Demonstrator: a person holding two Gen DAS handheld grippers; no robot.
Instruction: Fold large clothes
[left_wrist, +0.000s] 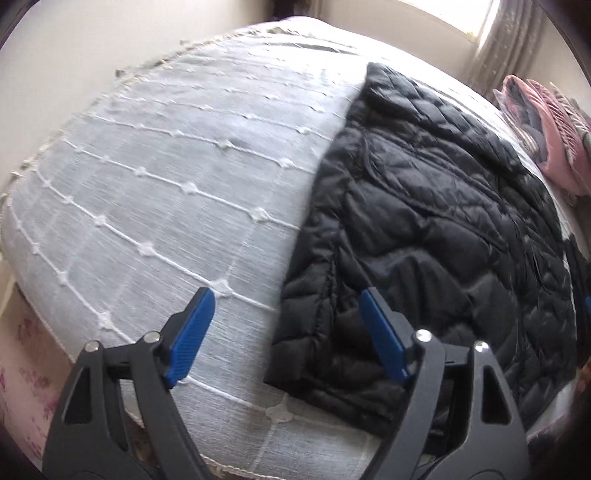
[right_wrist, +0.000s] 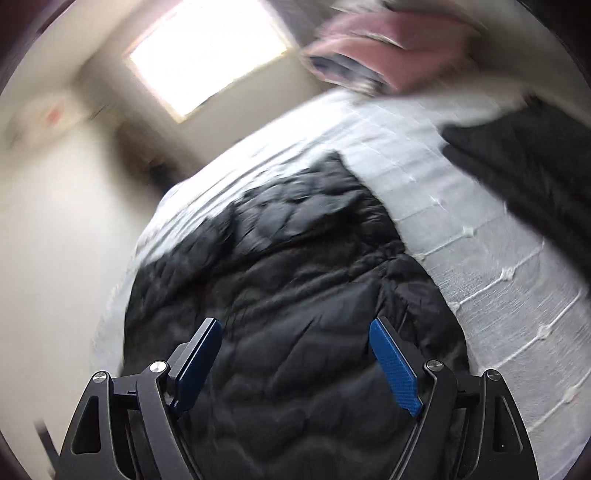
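Above the black quilted jacket (left_wrist: 424, 206) on the bed (left_wrist: 166, 177), both grippers' fingers (left_wrist: 192, 332) spread, empty.

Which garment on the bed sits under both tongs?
The black quilted puffer jacket spread on the white bedspread. The pink folded clothes lie far off, by the window.

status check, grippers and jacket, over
Left gripper open, empty. Right gripper open, empty. Black quilted jacket lying on the white bedspread. Pink clothes pile beyond it.
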